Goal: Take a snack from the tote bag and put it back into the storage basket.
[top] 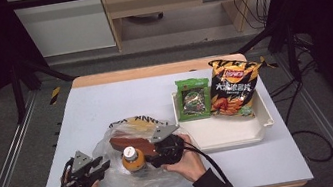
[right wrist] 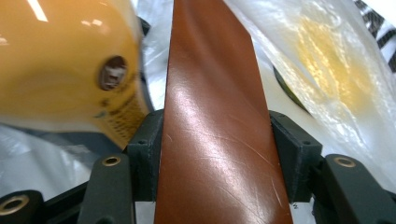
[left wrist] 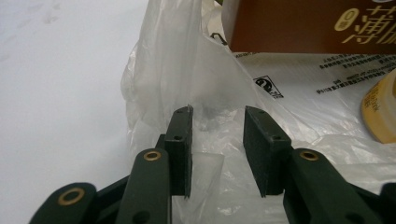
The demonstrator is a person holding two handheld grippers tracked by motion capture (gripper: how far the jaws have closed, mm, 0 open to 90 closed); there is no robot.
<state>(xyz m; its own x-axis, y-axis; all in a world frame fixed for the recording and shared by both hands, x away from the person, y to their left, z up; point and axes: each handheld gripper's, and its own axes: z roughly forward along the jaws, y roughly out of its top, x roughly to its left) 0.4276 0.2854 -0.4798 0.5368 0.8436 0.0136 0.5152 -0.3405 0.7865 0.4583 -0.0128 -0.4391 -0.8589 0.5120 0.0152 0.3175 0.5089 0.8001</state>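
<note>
Packing a thin plastic bag (top: 131, 172) looked to be the step in hand: the right hand-held gripper (right wrist: 215, 154) was clamped across a brown box (right wrist: 217, 140), its pads pressing both long sides, with the box's far end lying inside the bag's mouth. An orange-juice bottle (top: 133, 160) stood in the bag just beside the box. The left hand-held gripper (left wrist: 217, 140) had its jaws apart around a fold of the bag's film at the near left edge, not visibly pinching it. Judging from this, the next move called for sliding the box deeper beside the bottle while keeping the mouth open, then releasing. Farther right on the desk (top: 105, 103), a white tray (top: 232, 136) held a green snack packet (top: 193, 98) and an orange-and-black crisp bag (top: 233, 88).
</note>
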